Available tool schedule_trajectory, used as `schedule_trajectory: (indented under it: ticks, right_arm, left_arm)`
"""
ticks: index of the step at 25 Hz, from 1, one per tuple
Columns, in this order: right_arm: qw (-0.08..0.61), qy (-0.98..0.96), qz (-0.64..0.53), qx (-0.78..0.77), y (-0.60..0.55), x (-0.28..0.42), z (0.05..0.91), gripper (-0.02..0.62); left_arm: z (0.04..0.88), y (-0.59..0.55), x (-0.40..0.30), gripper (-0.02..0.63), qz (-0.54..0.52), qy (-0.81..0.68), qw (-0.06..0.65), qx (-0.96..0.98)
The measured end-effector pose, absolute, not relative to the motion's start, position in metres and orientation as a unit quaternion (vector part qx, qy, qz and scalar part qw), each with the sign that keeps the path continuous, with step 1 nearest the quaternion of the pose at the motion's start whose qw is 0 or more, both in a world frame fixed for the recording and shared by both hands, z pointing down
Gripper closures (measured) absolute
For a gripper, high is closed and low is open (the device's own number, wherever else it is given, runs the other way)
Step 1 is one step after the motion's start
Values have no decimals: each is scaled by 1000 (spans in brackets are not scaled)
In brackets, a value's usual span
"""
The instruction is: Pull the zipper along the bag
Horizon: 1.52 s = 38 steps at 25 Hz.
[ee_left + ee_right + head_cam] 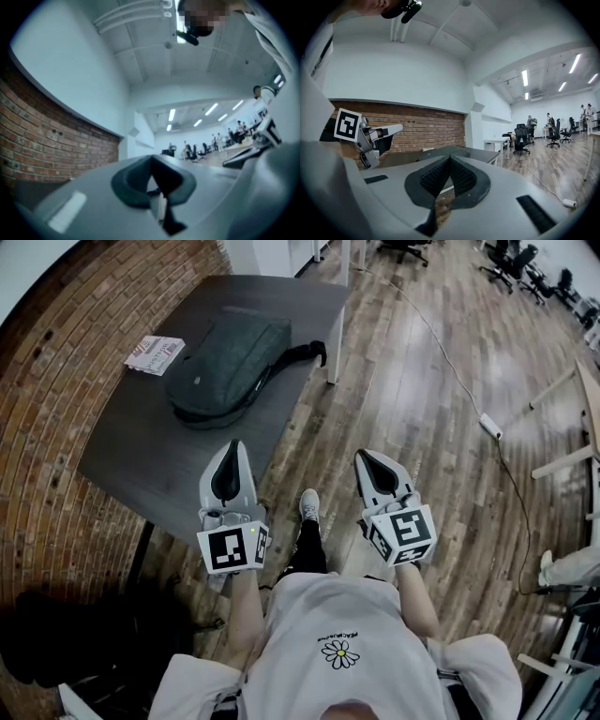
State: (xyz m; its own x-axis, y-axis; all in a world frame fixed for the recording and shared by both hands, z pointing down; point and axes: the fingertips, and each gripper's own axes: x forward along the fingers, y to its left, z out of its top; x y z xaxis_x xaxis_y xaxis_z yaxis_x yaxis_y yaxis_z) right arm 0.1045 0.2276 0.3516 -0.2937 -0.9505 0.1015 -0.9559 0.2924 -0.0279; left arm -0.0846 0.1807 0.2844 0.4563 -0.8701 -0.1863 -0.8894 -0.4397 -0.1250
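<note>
Bag (pixel 228 367) on grey table (pixel 141 456), near booklet (pixel 155 354)

Even, cool indoor light throughout. Ceiling strip lights (pixel 525 77) glow white in the right gripper view without flare; a bright fixture (pixel 180 37) overhead in the left gripper view burns out slightly. In the head view the wooden floor (pixel 422 381) carries a soft sheen, and the lower left corner falls into deep shadow. All three views bend strongly at the edges, with black vignetted corners. The left gripper (pixel 151 161), close to its lens, is blurred and blue-tinted; the right gripper (pixel 450 161) is sharper, its pad texture resolved
</note>
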Motion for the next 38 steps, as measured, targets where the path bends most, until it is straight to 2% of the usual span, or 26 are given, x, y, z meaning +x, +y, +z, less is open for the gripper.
schedule_trajectory:
  ticks: [11,20,38]
  right_arm:
    - [50,-822,26,566,41,81,331,594]
    - [66,-818,23,572,-65,67,330,594]
    - [69,-864,57,495,-127,68,359,594]
  left_arm:
    - [279,16,-92,607,38,526,107,-843]
    - [292,-88,-106,607,49,524,73,-847]
    - [319,-123,-85,607,-20,571,67,-818]
